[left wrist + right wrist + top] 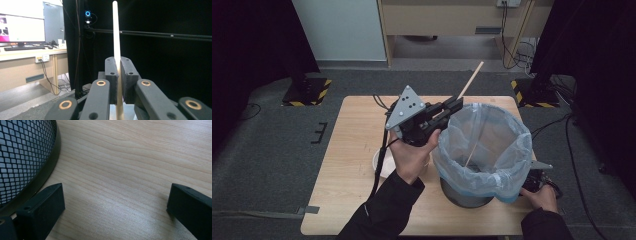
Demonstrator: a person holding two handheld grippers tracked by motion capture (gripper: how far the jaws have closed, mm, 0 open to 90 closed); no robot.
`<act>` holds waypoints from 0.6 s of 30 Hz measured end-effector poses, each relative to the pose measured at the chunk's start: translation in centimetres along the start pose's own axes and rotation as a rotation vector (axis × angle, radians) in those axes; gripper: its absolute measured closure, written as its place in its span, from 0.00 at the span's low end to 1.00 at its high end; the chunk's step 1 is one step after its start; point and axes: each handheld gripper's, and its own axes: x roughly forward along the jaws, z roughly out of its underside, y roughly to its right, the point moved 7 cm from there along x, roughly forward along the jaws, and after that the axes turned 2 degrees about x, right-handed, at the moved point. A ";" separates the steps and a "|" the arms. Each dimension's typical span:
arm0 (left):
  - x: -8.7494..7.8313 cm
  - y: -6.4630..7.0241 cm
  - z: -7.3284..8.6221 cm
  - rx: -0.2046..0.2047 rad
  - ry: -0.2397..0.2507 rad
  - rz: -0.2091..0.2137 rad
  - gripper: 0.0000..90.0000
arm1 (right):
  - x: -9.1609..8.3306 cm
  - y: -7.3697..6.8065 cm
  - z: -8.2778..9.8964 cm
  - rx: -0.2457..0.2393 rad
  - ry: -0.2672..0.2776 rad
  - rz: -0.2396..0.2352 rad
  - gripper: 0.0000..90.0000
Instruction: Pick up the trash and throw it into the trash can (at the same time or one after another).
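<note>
My left gripper [456, 106] clamps the light, stiff wooden stick [472, 76] mid-length above the lined bin [492, 192]; right gripper [115, 202] gapes wide

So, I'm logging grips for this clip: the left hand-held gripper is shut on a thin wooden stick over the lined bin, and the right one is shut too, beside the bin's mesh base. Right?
Not quite. The right hand-held gripper is open: the right gripper view shows its jaws wide apart over bare table. The left hand-held gripper is indeed shut on the stick over the bin.
</note>
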 end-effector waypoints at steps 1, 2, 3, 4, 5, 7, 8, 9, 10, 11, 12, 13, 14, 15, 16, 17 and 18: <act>0.5 0.3 0.1 0.001 -0.003 0.008 0.94 | 0.0 0.0 0.0 0.000 0.000 0.000 0.02; 0.5 0.3 0.1 0.001 -0.003 0.008 0.94 | 0.0 0.0 0.0 0.000 0.000 0.000 0.02; 0.9 0.5 0.1 0.002 -0.006 0.010 0.94 | 0.0 0.0 0.0 0.002 0.001 -0.001 0.02; 1.1 0.7 0.2 0.003 -0.009 0.013 0.94 | 0.0 0.0 0.0 0.002 0.001 -0.001 0.02; 1.5 0.9 0.4 0.006 -0.016 0.016 0.94 | 0.0 0.0 0.0 0.000 0.000 0.000 0.02; 1.8 1.0 0.5 0.006 -0.021 0.017 0.94 | 0.0 0.0 0.0 0.000 0.000 0.000 0.02; 2.0 1.1 0.6 0.006 -0.024 0.019 0.94 | 0.0 0.0 0.0 0.000 0.000 0.000 0.02; 2.4 1.2 0.9 0.002 -0.032 0.023 0.94 | 0.0 0.0 0.0 0.000 0.000 0.000 0.02; 2.4 1.2 0.9 0.002 -0.032 0.023 0.94 | 0.0 0.0 0.0 0.000 0.000 0.000 0.02; 2.9 1.3 1.2 -0.009 -0.038 0.028 0.94 | 0.0 0.0 0.0 0.000 0.000 0.000 0.02; 2.9 1.3 1.2 -0.009 -0.038 0.028 0.94 | 0.0 0.0 0.0 0.000 0.000 0.000 0.02; 3.3 1.4 1.5 -0.008 -0.049 0.031 0.94 | 0.0 0.0 0.0 0.000 0.000 0.000 0.02; 3.3 1.4 1.5 -0.008 -0.049 0.031 0.94 | 0.0 0.0 0.0 0.000 0.000 0.000 0.02; 3.7 1.5 1.8 -0.006 -0.057 0.036 0.94 | 0.0 0.0 0.0 0.000 0.000 0.000 0.02; 3.8 1.5 2.0 -0.005 -0.062 0.040 0.94 | 0.0 0.0 0.0 0.000 0.000 0.000 0.02; 4.0 1.6 2.2 -0.005 -0.067 0.043 0.94 | 0.0 0.0 0.0 0.000 0.000 0.000 0.02; 4.0 1.6 2.2 -0.005 -0.067 0.043 0.94 | 0.0 0.0 0.0 0.000 0.000 0.000 0.02</act>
